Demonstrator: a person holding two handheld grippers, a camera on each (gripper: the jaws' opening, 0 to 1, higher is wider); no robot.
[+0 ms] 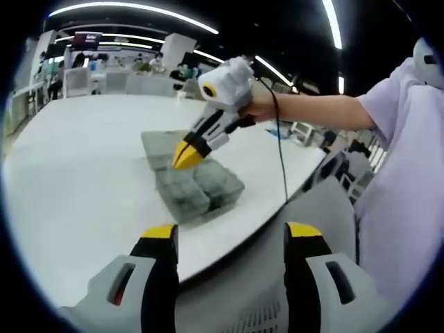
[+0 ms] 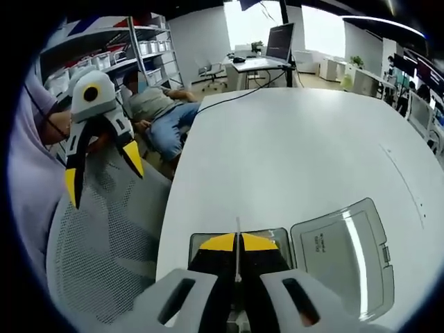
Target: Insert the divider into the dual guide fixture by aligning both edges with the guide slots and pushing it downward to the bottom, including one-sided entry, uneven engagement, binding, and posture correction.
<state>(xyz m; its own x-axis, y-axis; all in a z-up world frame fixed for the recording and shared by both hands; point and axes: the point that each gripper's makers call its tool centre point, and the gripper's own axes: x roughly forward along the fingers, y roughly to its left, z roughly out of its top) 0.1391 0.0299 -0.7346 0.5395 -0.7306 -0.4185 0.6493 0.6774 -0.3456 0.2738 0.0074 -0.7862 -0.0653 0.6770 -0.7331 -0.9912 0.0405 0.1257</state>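
white table (image 1: 83,180) carries clear compartment box (image 1: 198,187) near its edge, hinged lid (image 2: 343,260) lying open flat beside it. grey mesh chair (image 2: 97,257) sits off table edge. left gripper (image 2: 104,170) hangs over chair, jaws spread wide, holding nothing. right gripper (image 2: 237,244) over box – jaws closed on thin divider (image 2: 237,232), edge-on, upright, tips down toward compartments.

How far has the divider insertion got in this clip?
Done: the box lid lies open on the table. In hand: the right hand-held gripper, shut on a thin divider, hovers over the compartment box. Left: seating it. The left hand-held gripper is open, off the table.
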